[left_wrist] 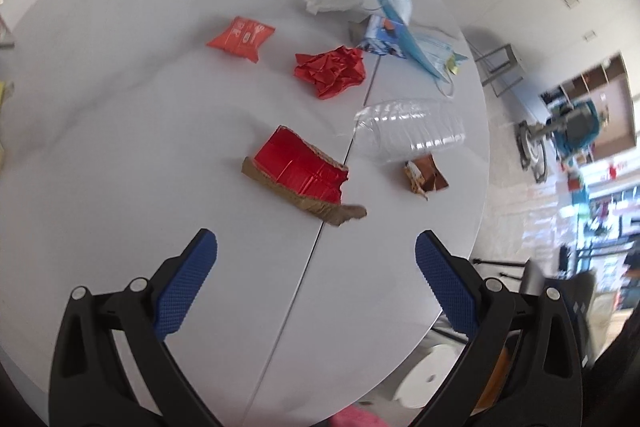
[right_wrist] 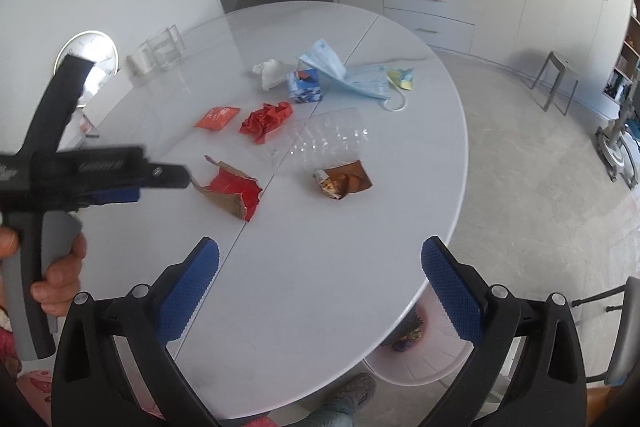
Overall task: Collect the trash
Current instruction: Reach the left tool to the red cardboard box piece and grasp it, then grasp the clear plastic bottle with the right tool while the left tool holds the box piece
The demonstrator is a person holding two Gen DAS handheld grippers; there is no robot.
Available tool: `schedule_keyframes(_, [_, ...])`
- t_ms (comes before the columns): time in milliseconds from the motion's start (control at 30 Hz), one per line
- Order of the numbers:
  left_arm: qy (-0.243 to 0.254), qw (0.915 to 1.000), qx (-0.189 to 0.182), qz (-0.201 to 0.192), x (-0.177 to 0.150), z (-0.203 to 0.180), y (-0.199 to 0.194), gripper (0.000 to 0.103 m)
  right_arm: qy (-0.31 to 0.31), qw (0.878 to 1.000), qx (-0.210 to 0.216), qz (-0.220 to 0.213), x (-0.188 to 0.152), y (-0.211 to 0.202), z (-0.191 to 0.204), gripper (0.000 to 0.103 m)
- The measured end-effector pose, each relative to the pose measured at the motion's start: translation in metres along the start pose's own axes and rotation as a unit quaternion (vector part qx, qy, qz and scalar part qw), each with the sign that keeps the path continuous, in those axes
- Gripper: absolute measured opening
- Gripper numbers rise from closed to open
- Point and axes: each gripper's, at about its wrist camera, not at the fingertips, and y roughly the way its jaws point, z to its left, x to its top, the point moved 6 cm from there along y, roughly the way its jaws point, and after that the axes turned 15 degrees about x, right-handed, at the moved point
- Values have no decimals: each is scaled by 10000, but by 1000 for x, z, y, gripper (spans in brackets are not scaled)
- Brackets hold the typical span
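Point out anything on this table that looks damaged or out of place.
The red cardboard piece is torn, with ragged brown edges. The clear plastic bottle lies on its side, the red paper is crumpled, and a face mask sprawls over the blue carton.

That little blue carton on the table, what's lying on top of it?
A pale blue face mask leans over the blue carton, covering its top right edge. White crumpled tissue sits beside it. What the mask hides stays unseen.
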Motion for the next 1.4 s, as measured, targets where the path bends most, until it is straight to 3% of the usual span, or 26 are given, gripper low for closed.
schedule_keyframes(67, [-407,9988,36,275,11,-2,17,95,-1,9999,91,67,4,6,-3,101])
schedule_keyframes(200, [-1325,9881,181,765,27,-2,51,95,-60,9996,207,187,13,16,-15,101])
schedule_keyframes(367, [-2507,9602,494,1132,37,3,81,95,-42,9989,357,287,24,24,-38,101])
schedule_keyframes(500, [-3052,9412,683,1280,34,-1,95,95,-141,9986,353,371,33,31,-55,101])
schedule_keyframes(600, [-3271,9316,743,1400,30,-7,104,95,-168,9981,407,427,40,38,-66,101])
schedule_keyframes(700, [-3404,9260,828,1405,27,-11,110,82,-224,9975,464,493,49,48,-76,101])
schedule_keyframes(800, [-3260,9327,905,1250,32,-14,107,70,-250,9968,520,547,57,62,-82,101])
schedule_keyframes(933, [-2753,9503,921,1124,41,-17,105,48,-372,9942,694,728,65,85,-84,101])
schedule_keyframes(1167, [-1853,9759,654,948,49,-26,100,41,-623,9878,871,1130,79,113,-78,101])
schedule_keyframes(1400, [-1565,9815,182,1089,57,-26,104,38,-507,9872,730,1323,73,127,-81,101])
